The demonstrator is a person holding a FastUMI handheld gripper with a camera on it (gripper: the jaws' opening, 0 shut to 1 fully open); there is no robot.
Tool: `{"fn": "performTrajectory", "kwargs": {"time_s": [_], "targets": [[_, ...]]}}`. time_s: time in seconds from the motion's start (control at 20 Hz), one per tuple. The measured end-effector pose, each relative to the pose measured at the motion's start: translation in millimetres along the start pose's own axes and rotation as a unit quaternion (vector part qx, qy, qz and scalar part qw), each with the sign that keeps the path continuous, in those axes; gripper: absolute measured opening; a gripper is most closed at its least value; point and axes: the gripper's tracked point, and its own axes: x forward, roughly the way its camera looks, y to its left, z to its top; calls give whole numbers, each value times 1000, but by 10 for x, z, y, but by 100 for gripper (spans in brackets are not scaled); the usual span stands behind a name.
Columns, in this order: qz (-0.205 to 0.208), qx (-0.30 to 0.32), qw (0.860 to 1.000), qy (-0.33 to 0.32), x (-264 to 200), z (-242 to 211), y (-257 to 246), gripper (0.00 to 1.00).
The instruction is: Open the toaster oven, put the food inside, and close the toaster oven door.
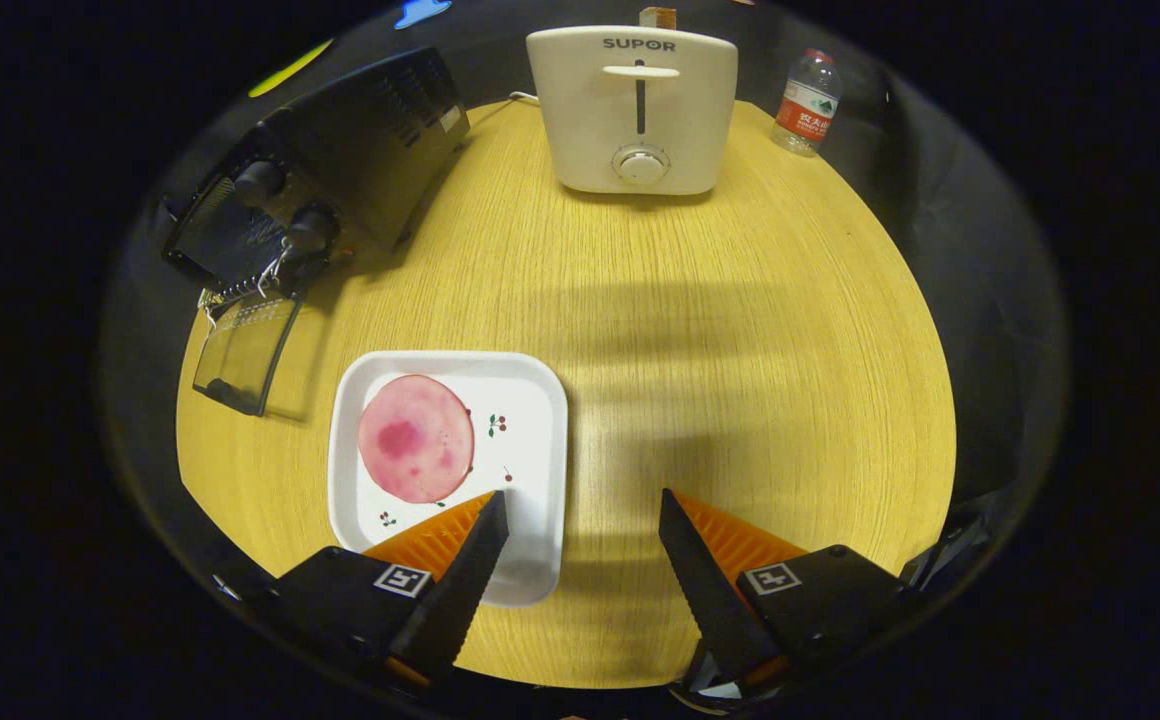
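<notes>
Nearest of all, the gripper (583, 510) hangs with its black fingers (460, 590) spread wide and nothing between them, the left one over the near corner of the plate, the right over bare wood; beneath them the round yellow desk (740, 400) carries everything; at its far left corner stands the black toaster oven (340, 170), turned at an angle, its glass door (245, 350) already dropped open and lying flat toward the desk's edge; across the far middle sits a cream toaster (633, 110), well apart from the oven and no part of the job; just ahead of the left finger rests the white square plate (530, 400), and on it the food, a round pink slice (415, 438), lying flat near the plate's left side; smallest, a water bottle (807, 102) stands at the far right. I judge the opening step done and the picking up of the food now in hand; the next move calls for shifting the fingers left and forward over the slice, then closing on something thin and flat, which looks awkward to lift off a smooth plate.
</notes>
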Motion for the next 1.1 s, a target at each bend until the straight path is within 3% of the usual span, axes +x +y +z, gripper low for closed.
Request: {"fn": "performTrajectory", "kwargs": {"time_s": [0.15,0.3,0.6,0.7,0.8,1.1], "targets": [[-4,-5,1000,3,56,4,53,95],[-2,5,999,32,50,15,89,78],[10,46,995,85,72,13,175,33],[-4,61,995,80,84,20,95,32],[4,50,996,71,30,54,101,6],[25,32,998,46,40,24,95,2]]}}
